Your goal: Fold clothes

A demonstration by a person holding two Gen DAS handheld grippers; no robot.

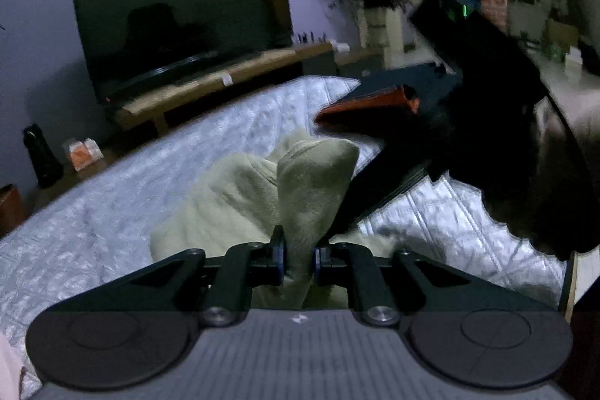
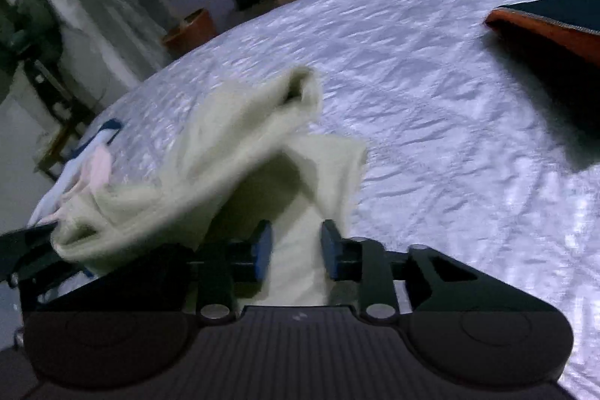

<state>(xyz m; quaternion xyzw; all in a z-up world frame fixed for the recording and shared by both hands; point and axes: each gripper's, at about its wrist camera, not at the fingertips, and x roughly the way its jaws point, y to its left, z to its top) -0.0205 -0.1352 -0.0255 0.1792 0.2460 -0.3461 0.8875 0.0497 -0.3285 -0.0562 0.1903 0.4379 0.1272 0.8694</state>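
Garment (image 1: 240, 201) pale green, bunched on bed (image 1: 112, 212); left gripper (image 1: 300, 259) and right gripper (image 2: 296, 250) both pinching it.

Two grippers are seen: the left gripper (image 1: 299, 259) and the right gripper (image 2: 296, 252). One pale green garment (image 2: 240, 152) is counted between their fingers. One orange-edged folded item (image 2: 543, 29) lies beyond, right; one small white-pink heap (image 2: 90, 171) left.

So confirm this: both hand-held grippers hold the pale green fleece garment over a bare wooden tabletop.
Wrong surface. The left hand-held gripper and right hand-held gripper hold the pale green fleece garment over a white quilted bed cover, as the right wrist view shows.
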